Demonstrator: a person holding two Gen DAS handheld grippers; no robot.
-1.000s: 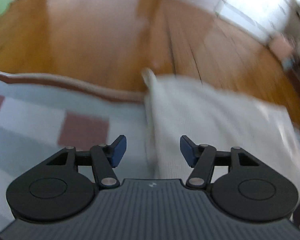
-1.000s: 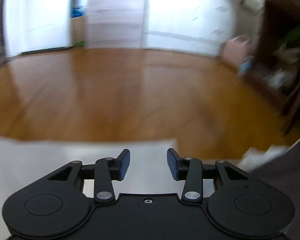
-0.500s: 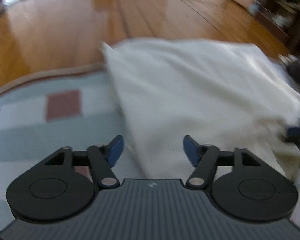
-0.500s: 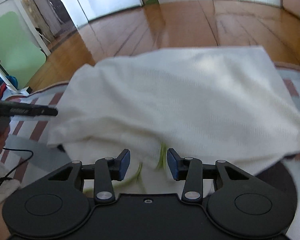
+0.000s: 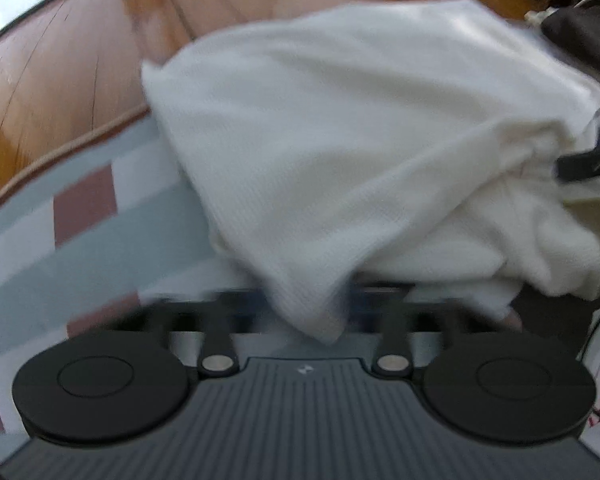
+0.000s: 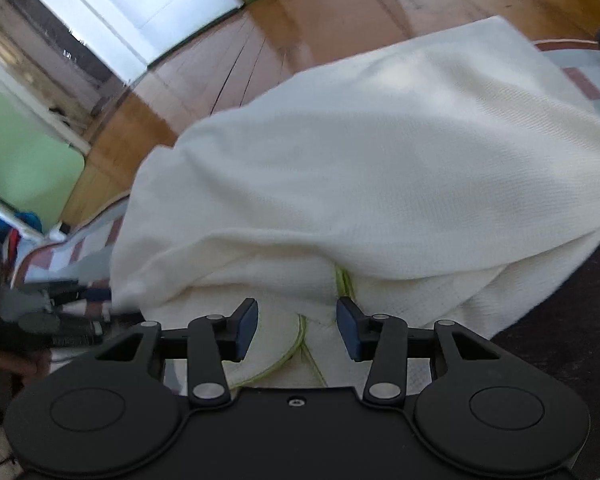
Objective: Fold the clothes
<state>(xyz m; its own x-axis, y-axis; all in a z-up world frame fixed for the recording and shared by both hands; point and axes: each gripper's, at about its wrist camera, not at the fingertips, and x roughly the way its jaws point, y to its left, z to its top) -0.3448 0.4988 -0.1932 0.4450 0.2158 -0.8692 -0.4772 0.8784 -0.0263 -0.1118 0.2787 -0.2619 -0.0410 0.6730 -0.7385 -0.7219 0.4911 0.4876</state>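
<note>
Your left gripper (image 5: 306,312) sits at the bottom centre of the left wrist view, and its jaws have just closed together on a hanging corner of the white garment (image 5: 340,140); the fingertips are blurred and hidden behind the cloth, so you cannot see the pads themselves. Your right gripper (image 6: 297,326) sits at the bottom centre of the right wrist view with its jaws apart, having just opened a little; the garment's green-trimmed edge (image 6: 300,340) lies in the gap, and neither blue pad presses on it.

There is one garment, cream-white and ribbed, bunched into loose layers across the middle of both views. It lies on one rug (image 5: 80,216), checked in pale blue, white and reddish squares, showing at the left of the left wrist view. Beyond the rug, the wooden floor (image 5: 60,60) fills the top of both frames.

In the left wrist view, the other gripper's dark tip pokes in at the right edge, against the cloth. In the right wrist view, the other gripper appears blurred at the lower left edge, with a hand (image 6: 4,364) under it. A dark cloth (image 5: 580,36) lies at the upper right of the left wrist view, and a pale green panel (image 6: 24,152) stands at the left of the right wrist view
</note>
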